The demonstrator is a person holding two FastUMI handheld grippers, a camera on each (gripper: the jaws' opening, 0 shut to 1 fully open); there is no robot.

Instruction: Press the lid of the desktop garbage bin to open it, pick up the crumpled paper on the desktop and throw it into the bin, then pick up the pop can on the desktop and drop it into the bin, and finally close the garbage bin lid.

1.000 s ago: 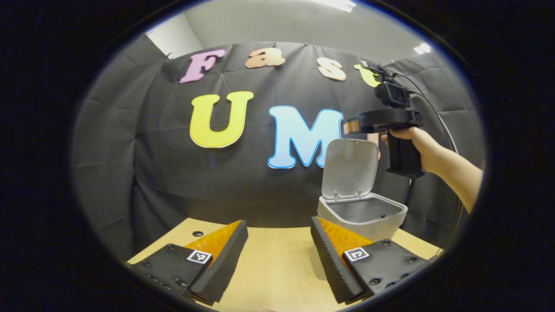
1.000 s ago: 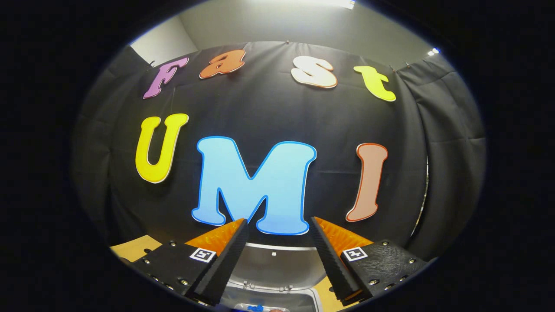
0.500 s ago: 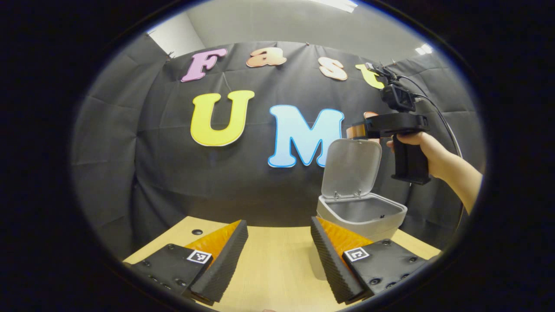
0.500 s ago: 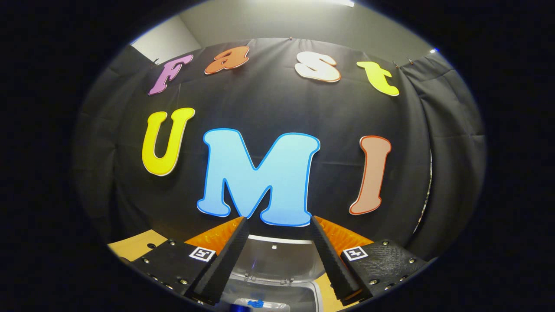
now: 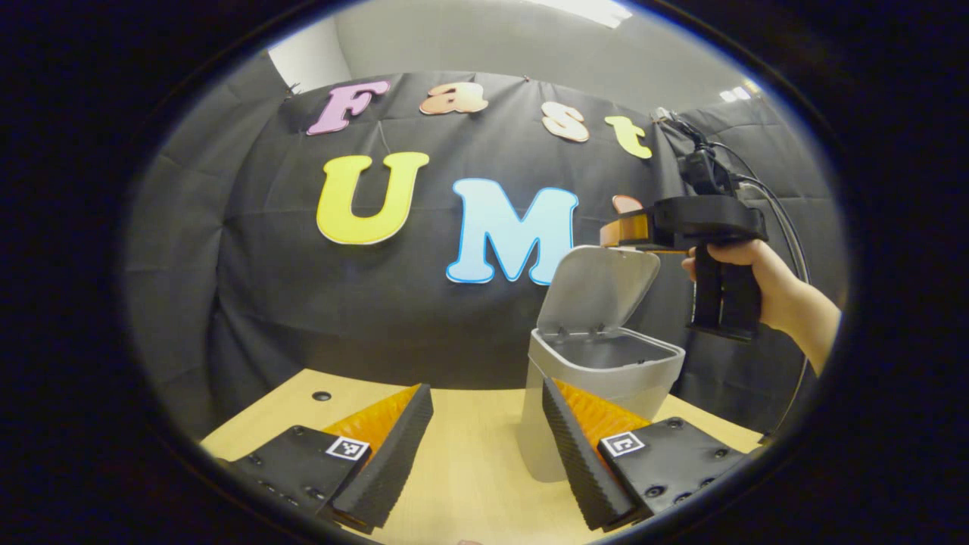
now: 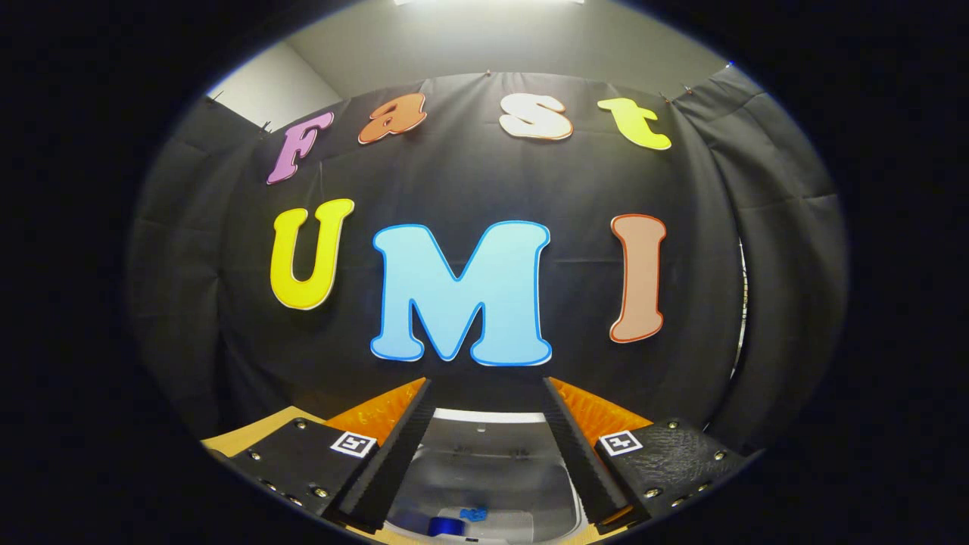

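Right gripper (image 5: 617,229): held level above the raised lid (image 5: 598,288), at about 1 o'clock from the bin (image 5: 598,378); fingers spread in its own view, nothing held.
Left gripper (image 5: 484,446): parted wide and empty, low over the table (image 5: 469,469).
Bin: stands open just beyond the left gripper's right-hand finger; something blue (image 6: 447,525) is seen inside.
Step judged: closing the lid.
Advice: the lid's top edge should be pressed forward and down steadily until it latches, without the bin being tipped.

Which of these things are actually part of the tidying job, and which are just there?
Part of the job:
- garbage bin, open
- its lid, raised and tilting forward
- right tool, open, above the lid's top edge
- left tool, open, holding nothing
- blue item inside the bin, too little seen to name

Just there:
- wooden table
- small hole in the table
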